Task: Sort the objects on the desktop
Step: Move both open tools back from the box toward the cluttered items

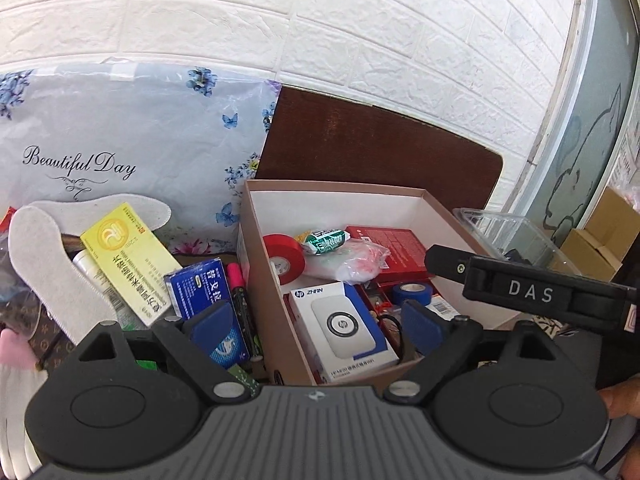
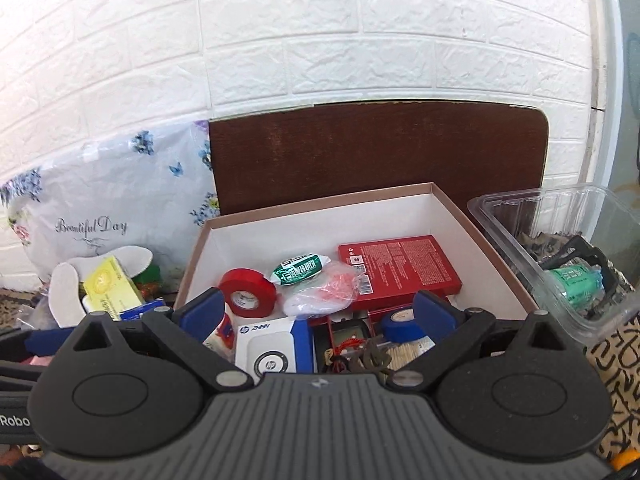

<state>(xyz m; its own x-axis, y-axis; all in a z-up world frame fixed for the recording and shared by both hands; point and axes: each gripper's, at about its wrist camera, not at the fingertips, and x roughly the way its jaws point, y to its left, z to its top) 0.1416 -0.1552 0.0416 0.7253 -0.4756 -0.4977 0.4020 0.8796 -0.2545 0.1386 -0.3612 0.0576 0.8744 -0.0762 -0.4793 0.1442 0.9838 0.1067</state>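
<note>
A brown cardboard box (image 1: 256, 240) (image 2: 320, 202) holds a red tape roll (image 1: 285, 258) (image 2: 248, 298), a green packet (image 1: 325, 241) (image 2: 301, 270), a red flat box (image 1: 394, 254) (image 2: 396, 274), a white HP box (image 1: 340, 326) (image 2: 272, 348) and a blue tape roll (image 1: 412, 293) (image 2: 400, 324). My left gripper (image 1: 318, 326) is open and empty over the box's near left corner. My right gripper (image 2: 318, 312) is open and empty above the box's near side; its body also shows in the left wrist view (image 1: 532, 294).
Left of the box lie a yellow medicine box (image 1: 128, 256) (image 2: 108, 292), a blue medicine box (image 1: 204, 292), a pink marker (image 1: 240, 304) and white insoles (image 1: 48, 264). A clear plastic container (image 2: 560, 248) with items stands right of the box. A floral bag (image 1: 120, 140) leans on the wall.
</note>
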